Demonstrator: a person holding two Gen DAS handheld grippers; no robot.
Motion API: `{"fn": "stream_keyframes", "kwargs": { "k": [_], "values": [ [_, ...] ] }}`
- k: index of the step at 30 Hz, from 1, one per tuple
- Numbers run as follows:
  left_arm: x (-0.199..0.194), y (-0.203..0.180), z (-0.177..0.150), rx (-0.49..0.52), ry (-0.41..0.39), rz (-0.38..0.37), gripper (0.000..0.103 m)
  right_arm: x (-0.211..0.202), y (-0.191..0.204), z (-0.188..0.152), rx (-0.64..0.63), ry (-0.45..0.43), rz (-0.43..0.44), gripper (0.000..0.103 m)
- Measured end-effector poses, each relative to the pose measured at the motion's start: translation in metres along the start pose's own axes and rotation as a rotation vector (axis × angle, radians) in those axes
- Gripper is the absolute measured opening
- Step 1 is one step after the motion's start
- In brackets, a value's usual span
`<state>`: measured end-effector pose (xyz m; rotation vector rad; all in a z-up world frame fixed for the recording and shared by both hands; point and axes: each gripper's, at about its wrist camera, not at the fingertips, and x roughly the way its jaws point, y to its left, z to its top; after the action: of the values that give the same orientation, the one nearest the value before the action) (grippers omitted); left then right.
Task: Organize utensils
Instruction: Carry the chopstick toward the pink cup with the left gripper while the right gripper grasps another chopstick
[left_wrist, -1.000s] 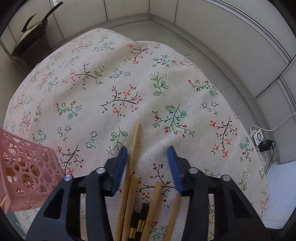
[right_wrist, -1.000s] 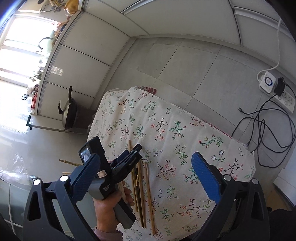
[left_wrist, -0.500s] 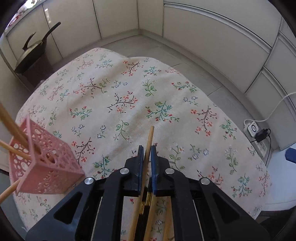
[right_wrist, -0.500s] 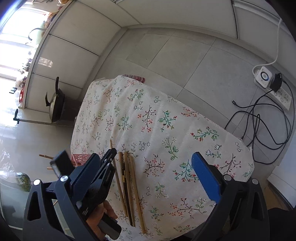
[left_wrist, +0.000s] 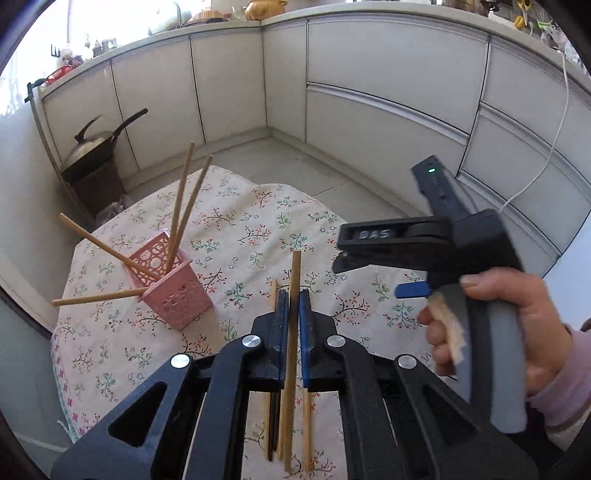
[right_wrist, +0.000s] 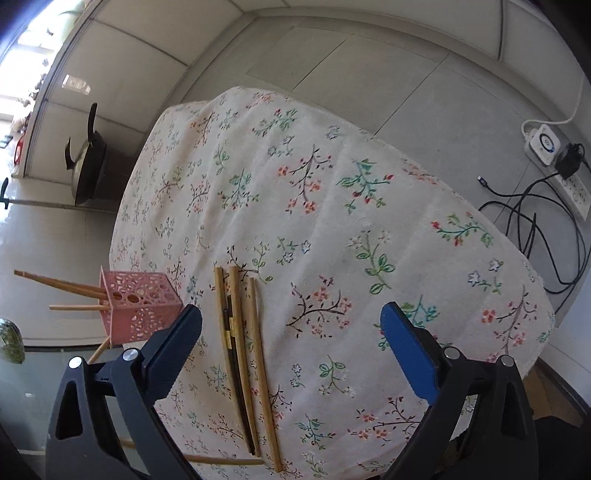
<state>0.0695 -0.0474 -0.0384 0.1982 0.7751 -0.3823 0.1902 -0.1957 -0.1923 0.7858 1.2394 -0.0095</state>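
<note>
My left gripper (left_wrist: 291, 295) is shut on a wooden chopstick (left_wrist: 294, 273) and holds it lifted above the floral tablecloth (left_wrist: 251, 229). A pink perforated holder (left_wrist: 171, 284) with several chopsticks stands to its left; it also shows in the right wrist view (right_wrist: 140, 301). Several chopsticks, wooden and dark, (right_wrist: 240, 350) lie on the cloth between the fingers of my right gripper (right_wrist: 291, 332), which is open and empty above them. The right gripper also shows in the left wrist view (left_wrist: 417, 254), held in a hand.
A black wok on a stand (left_wrist: 96, 147) is on the floor behind the table. A power strip and cables (right_wrist: 546, 147) lie on the floor to the right. White cabinets (left_wrist: 369, 74) line the walls.
My left gripper closed on one chopstick and lifted it off the cloth, tilting up. The right gripper moved down closer over the chopsticks that stay on the cloth.
</note>
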Motion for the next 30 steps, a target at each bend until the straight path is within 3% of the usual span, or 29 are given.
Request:
{"fn": "stream_keyframes", "kwargs": {
  "k": [2,7,13,20,21,22,26,30],
  "values": [
    [-0.02,0.003,-0.006,-0.006,-0.031,-0.002,0.004,0.009,0.013,-0.004,-0.046,0.012,-0.024,0.086],
    [-0.066,0.013,-0.012,-0.027,-0.138,0.007,0.004,0.034,0.031,-0.011,-0.113,0.052,-0.075,0.06],
    [-0.102,0.023,-0.009,-0.049,-0.241,0.024,0.004,0.055,0.041,-0.014,-0.149,0.067,-0.135,0.041],
    [-0.12,0.035,-0.008,-0.095,-0.298,0.042,0.004,0.069,0.059,-0.02,-0.227,0.029,-0.201,0.034],
    [-0.122,0.037,-0.008,-0.104,-0.305,0.045,0.004,0.072,0.061,-0.022,-0.243,0.034,-0.197,0.018],
    [-0.124,0.039,-0.008,-0.112,-0.311,0.046,0.004,0.073,0.061,-0.024,-0.246,0.032,-0.193,0.008],
    [-0.13,0.05,-0.008,-0.154,-0.329,0.057,0.004,0.059,0.055,-0.029,-0.222,0.007,-0.099,0.006],
    [-0.135,0.057,-0.008,-0.185,-0.348,0.05,0.004,0.016,0.06,-0.04,-0.251,-0.057,-0.006,0.006]
  ]
}}
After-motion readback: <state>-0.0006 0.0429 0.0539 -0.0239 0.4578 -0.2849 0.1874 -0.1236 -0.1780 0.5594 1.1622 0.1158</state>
